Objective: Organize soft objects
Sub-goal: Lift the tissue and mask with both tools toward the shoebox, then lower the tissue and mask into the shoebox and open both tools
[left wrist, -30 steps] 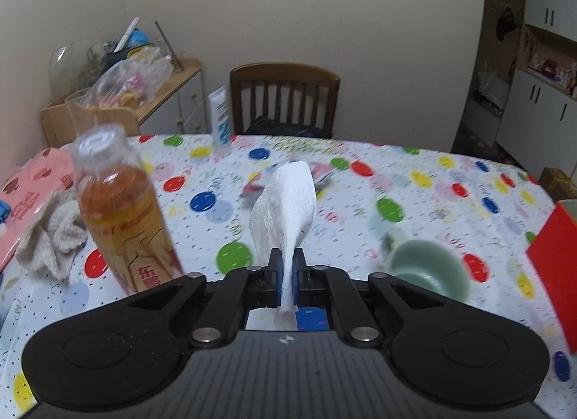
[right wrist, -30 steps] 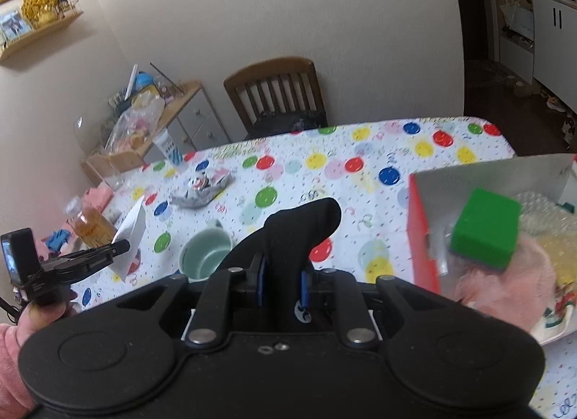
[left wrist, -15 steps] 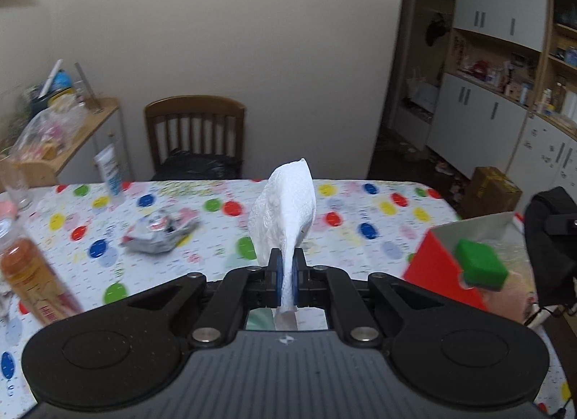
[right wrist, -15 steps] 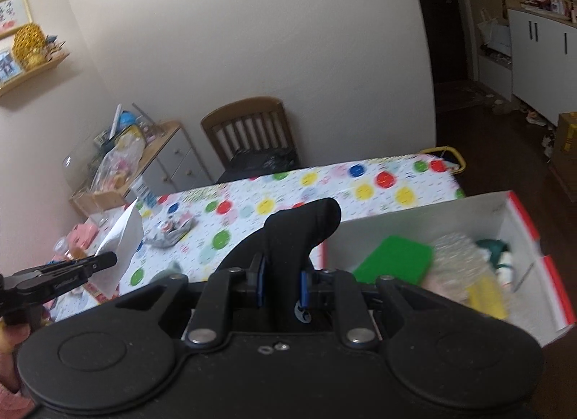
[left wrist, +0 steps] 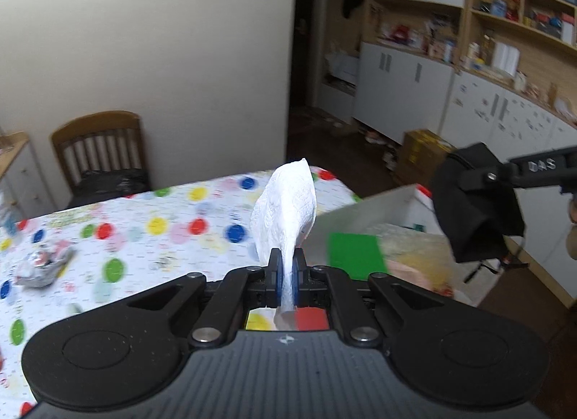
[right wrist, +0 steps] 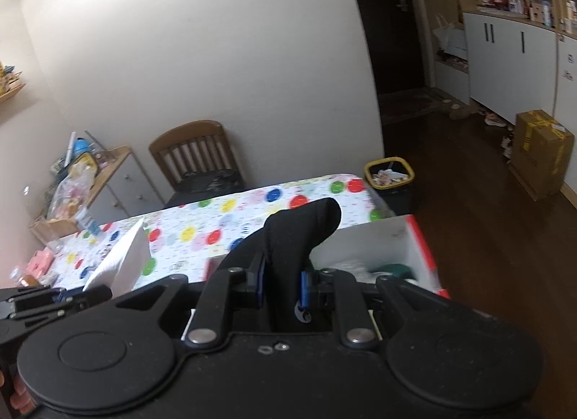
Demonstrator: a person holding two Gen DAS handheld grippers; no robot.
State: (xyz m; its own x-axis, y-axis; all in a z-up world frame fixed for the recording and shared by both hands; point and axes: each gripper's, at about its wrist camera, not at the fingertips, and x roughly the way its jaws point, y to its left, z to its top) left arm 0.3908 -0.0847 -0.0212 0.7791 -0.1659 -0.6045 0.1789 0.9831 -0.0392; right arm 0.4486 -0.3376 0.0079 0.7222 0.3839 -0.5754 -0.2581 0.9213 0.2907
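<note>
Left wrist view: one white tissue [left wrist: 285, 209] is pinched by the left gripper [left wrist: 286, 274]; one black cloth [right wrist: 299, 238] is clamped by the right gripper [right wrist: 283, 285] above one red box [right wrist: 422, 249].

The right claw's arm [left wrist: 541, 166] reads what looks like "DAS".

Two grippers [left wrist: 286, 274] [right wrist: 283, 282]; one white tissue [left wrist: 286, 209]; one black cloth [right wrist: 299, 238]; one box [right wrist: 414, 238]; one green block [left wrist: 355, 256]; one chair [right wrist: 196, 155]; one bin [right wrist: 389, 173]; one spotted table [left wrist: 144, 238].
</note>
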